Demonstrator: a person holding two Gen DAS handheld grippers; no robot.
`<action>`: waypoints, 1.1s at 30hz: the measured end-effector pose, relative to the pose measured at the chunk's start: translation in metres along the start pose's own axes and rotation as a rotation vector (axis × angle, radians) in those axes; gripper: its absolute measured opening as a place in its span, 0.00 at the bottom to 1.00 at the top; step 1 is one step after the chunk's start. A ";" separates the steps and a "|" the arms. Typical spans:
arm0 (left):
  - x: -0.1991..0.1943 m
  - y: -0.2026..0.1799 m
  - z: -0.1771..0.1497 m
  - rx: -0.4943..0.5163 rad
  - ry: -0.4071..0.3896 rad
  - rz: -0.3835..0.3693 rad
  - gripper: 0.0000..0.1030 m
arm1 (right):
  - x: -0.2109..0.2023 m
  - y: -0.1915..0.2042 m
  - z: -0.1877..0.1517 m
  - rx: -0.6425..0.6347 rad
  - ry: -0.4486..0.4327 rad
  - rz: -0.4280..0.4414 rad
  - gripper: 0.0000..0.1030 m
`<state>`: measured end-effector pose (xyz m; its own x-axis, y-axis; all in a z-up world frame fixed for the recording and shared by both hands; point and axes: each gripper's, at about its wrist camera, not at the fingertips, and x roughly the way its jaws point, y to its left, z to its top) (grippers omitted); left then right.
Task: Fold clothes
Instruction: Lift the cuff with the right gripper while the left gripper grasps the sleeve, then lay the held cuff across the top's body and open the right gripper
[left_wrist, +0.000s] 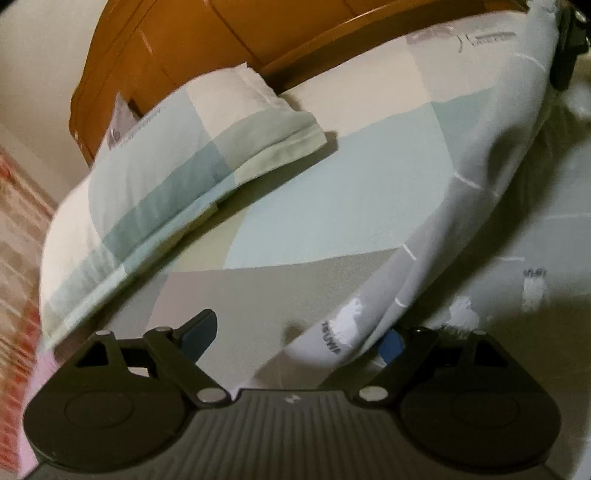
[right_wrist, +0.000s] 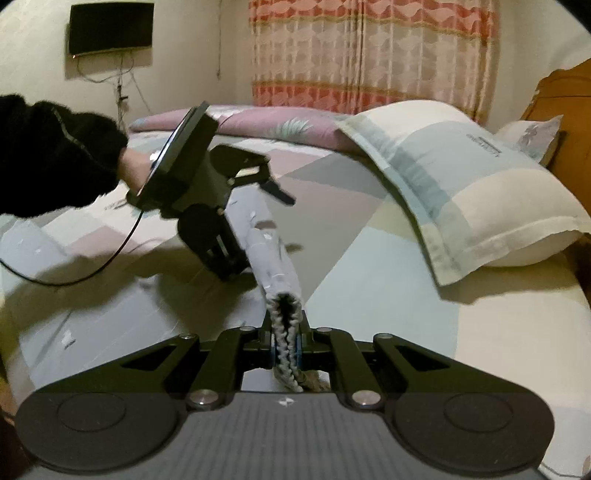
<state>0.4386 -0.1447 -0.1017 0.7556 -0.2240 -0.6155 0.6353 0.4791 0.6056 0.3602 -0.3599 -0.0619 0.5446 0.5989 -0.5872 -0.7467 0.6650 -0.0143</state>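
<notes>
A pale grey garment (left_wrist: 461, 177) with small white prints hangs bunched into a long band above the bed. My right gripper (right_wrist: 286, 332) is shut on one gathered end of the garment (right_wrist: 269, 254); in the left wrist view it shows at the top right (left_wrist: 561, 44). My left gripper (left_wrist: 295, 336) stands wide open around the other end. The cloth runs between its fingers and brushes the blue pad (left_wrist: 391, 345) on the right, while the left finger is apart from it. In the right wrist view, my left gripper (right_wrist: 255, 229) straddles the band.
The bed sheet (right_wrist: 388, 314) has pastel patches. A matching pillow (right_wrist: 461, 192) lies by the wooden headboard (left_wrist: 184, 44), with a pink blanket (right_wrist: 277, 125) behind. A black sleeve (right_wrist: 48, 147) holds the left gripper. A curtain (right_wrist: 369, 55) and wall screen (right_wrist: 110, 27) are at the back.
</notes>
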 end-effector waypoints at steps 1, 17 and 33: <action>0.000 -0.001 -0.002 0.016 -0.003 0.010 0.86 | 0.000 0.001 -0.002 -0.004 0.006 -0.007 0.11; 0.010 0.030 -0.052 0.015 0.114 0.138 0.44 | -0.002 -0.009 -0.017 0.041 0.041 -0.051 0.11; -0.079 0.021 -0.045 0.113 0.141 0.101 0.01 | -0.004 0.003 -0.009 -0.070 0.071 -0.211 0.11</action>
<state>0.3852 -0.0786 -0.0629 0.7918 -0.0551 -0.6083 0.5772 0.3933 0.7156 0.3517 -0.3643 -0.0671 0.6651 0.4152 -0.6207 -0.6449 0.7384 -0.1971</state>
